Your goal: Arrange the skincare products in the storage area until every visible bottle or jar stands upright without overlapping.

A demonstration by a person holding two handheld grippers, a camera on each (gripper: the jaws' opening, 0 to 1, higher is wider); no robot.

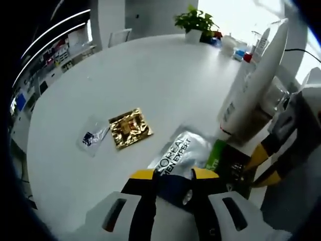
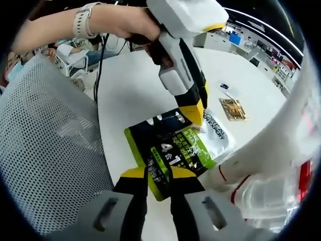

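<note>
White tabletop (image 1: pixel 165 75) spreads wide in the left gripper view, with a gold foil sachet (image 1: pixel 130 128) and a small clear sachet (image 1: pixel 93 136) lying flat and apart near its middle, and open room all round them. Closer in lies a silver pouch (image 1: pixel 181 150) with dark lettering, just beside a dark green-and-black packet (image 1: pixel 226 161). A tall white tube (image 1: pixel 256 80) stands tilted at the right, its cap end down by that packet. At the far edge sit a potted plant (image 1: pixel 195 22) and a cluster of small bottles (image 1: pixel 241 47) (too small to tell apart).

The left gripper (image 1: pixel 173 175) has its yellow-tipped jaws pressed on the near edge of the silver pouch. The right gripper view shows this from the other side: the left gripper comes down from the top, held by a hand (image 2: pixel 133 22) wearing a watch, its tips on the pouch.

The right gripper (image 2: pixel 159 175) has its jaws closed on the near edge of the green-and-black packet. A grey mesh chair back (image 2: pixel 45 145) fills the left, close to the table's edge.
</note>
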